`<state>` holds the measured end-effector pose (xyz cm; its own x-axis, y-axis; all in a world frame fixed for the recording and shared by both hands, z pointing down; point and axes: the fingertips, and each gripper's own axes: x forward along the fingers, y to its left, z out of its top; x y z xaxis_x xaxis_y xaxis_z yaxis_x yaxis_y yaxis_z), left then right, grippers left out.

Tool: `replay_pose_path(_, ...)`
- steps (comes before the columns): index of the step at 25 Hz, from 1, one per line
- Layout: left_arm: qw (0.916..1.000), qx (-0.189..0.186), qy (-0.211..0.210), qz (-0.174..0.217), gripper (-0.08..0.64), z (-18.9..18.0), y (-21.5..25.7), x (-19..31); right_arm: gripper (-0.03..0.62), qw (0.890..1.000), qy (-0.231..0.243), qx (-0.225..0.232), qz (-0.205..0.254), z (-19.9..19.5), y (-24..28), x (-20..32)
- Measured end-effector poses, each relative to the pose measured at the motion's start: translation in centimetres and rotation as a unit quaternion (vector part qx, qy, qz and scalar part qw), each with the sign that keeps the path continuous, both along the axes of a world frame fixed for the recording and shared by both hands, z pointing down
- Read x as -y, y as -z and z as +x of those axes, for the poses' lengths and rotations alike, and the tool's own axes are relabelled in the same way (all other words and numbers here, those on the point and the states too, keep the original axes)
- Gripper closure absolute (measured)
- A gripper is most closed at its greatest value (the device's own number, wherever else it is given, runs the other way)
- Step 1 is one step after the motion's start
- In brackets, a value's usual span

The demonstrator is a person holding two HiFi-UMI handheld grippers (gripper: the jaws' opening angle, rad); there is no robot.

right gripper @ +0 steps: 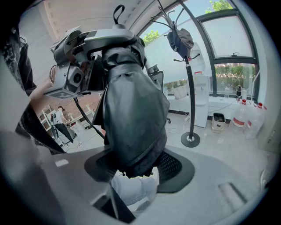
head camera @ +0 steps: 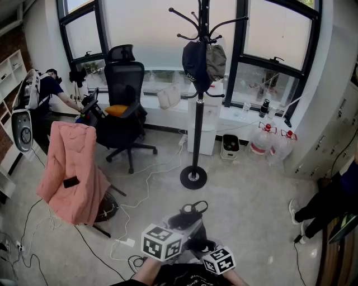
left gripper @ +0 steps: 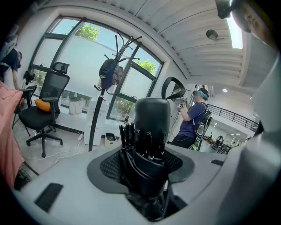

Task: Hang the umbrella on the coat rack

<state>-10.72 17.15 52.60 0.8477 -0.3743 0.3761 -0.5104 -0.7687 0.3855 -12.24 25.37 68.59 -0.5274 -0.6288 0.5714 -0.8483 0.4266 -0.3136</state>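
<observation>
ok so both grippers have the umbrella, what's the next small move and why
Probably carry it forward toward the coat rack, lifting as you go. The folded umbrella is clamped in both the left gripper and the right gripper, down low. The rack stands well ahead across the floor, and its upper hooks look free above the hanging cap.
</observation>
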Motion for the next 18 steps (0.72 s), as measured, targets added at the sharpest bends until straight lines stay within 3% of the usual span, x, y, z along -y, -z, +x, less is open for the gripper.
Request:
replay_pose_path(9, 0.9996, -0.013, 0.002, 0.023, 0.339, 1.9, 2.3, 0.1, 0.353, 1.000, -0.007, -0.008, 0.029, 2.0, 1.9, 0.8)
replay_pose_path(18, 0.9968, -0.046, 0.031, 0.058, 0.338, 2.5, 6.9, 2.0, 0.331, 0.997, 0.027, -0.024, 0.061, 3.7, 6.1, 3.4)
